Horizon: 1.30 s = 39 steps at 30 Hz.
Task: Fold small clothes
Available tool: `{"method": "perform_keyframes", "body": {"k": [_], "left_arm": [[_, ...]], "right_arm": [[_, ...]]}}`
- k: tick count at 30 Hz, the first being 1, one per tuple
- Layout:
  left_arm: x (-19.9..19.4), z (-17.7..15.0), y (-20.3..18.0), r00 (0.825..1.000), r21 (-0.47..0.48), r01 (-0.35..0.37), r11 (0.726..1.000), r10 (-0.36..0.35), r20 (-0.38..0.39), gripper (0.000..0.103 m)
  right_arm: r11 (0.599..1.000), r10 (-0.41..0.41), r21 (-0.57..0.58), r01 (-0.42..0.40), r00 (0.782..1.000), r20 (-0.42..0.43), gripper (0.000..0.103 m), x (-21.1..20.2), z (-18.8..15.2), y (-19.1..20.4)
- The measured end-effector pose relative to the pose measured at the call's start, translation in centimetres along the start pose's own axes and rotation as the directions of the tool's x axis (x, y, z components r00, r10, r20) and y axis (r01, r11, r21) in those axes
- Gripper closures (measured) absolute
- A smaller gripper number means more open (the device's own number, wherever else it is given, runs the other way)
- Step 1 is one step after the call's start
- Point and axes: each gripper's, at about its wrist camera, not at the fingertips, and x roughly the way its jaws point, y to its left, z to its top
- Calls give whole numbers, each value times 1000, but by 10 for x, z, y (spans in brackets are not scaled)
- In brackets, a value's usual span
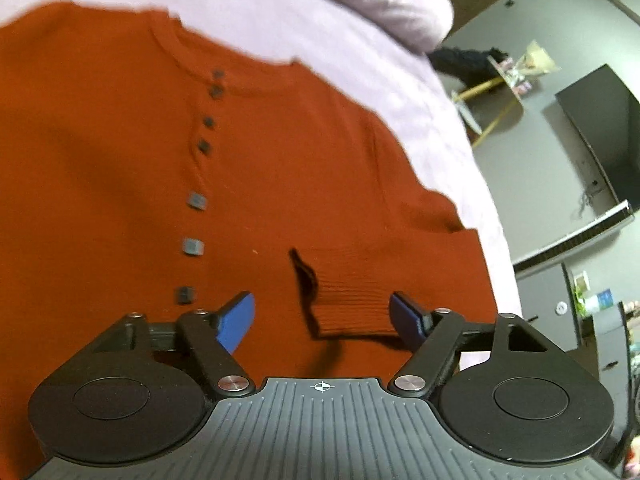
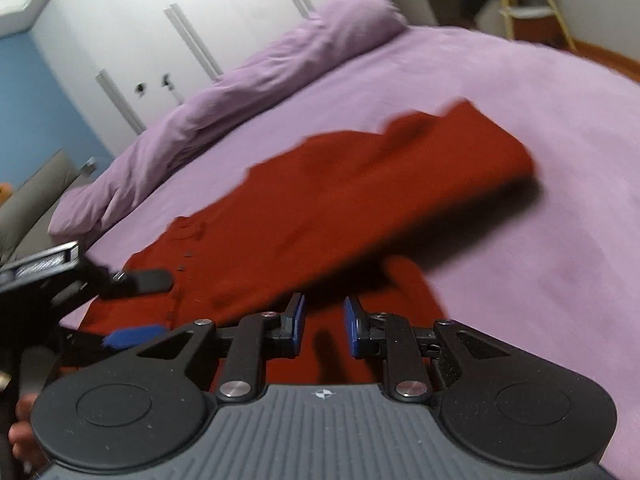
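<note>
While the rust-red buttoned top [image 1: 120, 184] lies front-up on the lilac bedsheet [image 1: 280, 8], one sleeve already rests folded across its body and the lengthwise folds remain, so the task appears to be at an early stage. The left gripper [image 1: 322, 316] hovers with jaws wide apart, the ribbed cuff [image 1: 352, 304] between them but unpinched. Only the right wrist view shows the right gripper [image 2: 325, 326], its jaws slightly parted and empty, and the other sleeve [image 2: 440, 172] lifted in blur.

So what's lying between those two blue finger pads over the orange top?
In the left wrist view, the top's ribbed sleeve cuff lies between the left gripper's open pads, apparently unpinched.
</note>
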Motion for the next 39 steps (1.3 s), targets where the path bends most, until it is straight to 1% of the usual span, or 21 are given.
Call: {"method": "perform_keyframes", "body": {"k": [3,4,5,7,9,12,13,15,17,19,20,22,23,24,26,29,30,31,32,34,39], "left_arm": [[22,0,0,1000,-29,-1,1000,0,-13,31],[25,2,-1,1000,-36,1,999,-1,-7,36],[27,3,-2,1000,-45,4,999,-4,-5,41],[32,5,-5,999,-55,26,998,-27,-29,66],[37,6,-8,998,-45,27,999,-30,-56,69],[46,6,-14,998,2,-3,1000,3,-67,91],[46,6,-13,997,6,-4,1000,5,-72,93],[42,10,-16,998,28,-12,1000,14,-59,96],[31,15,-24,999,97,-39,994,41,-14,96],[11,23,-33,994,200,-101,975,90,62,96],[-2,29,-36,985,251,-152,956,125,120,96],[-23,39,-35,950,297,-273,915,209,230,96],[-33,45,-30,925,294,-337,894,256,281,96],[-42,51,-23,892,283,-405,869,309,329,96],[-52,60,-5,844,261,-494,829,387,371,96],[-63,66,24,814,228,-544,808,440,380,96],[-64,66,32,810,214,-549,808,450,376,96],[-66,67,39,813,198,-541,817,449,369,96],[-67,67,45,822,182,-525,831,441,360,96],[-63,67,49,838,162,-496,853,420,349,96],[-72,71,53,839,168,-478,862,391,379,96]], "right_arm": [[999,27,44,-27,1000,-3,83,-8,-14,-19],[998,36,43,-36,999,3,83,-9,-17,-21],[999,37,33,-37,999,7,83,-9,-20,-21],[999,30,13,-30,999,13,83,-8,-20,-17],[1000,24,-5,-24,999,25,83,-10,-24,-16],[1000,21,-20,-20,999,37,83,-9,-28,-14],[1000,22,-24,-21,999,40,83,-10,-29,-15],[999,23,-30,-22,999,43,83,-11,-28,-14],[999,21,-37,-20,999,41,83,-11,-27,-13],[999,15,-46,-13,999,38,83,-11,-26,-13],[999,10,-53,-8,999,37,83,-9,-24,-10],[997,-5,-76,8,999,36,85,-8,-23,-7],[996,-18,-90,21,999,35,85,-8,-22,-6],[994,-29,-100,32,999,33,85,-7,-21,-5],[992,-52,-112,54,998,23,85,-8,-18,0],[995,-49,-87,48,999,-5,78,-9,-8,6],[997,-33,-71,33,999,-3,70,-9,-3,7],[998,-23,-54,23,1000,8,63,-10,3,7],[999,-22,-45,23,999,24,60,-10,9,9],[997,-39,-59,41,998,39,56,-4,22,13],[988,-73,-137,77,997,35,49,32,59,28]]}}
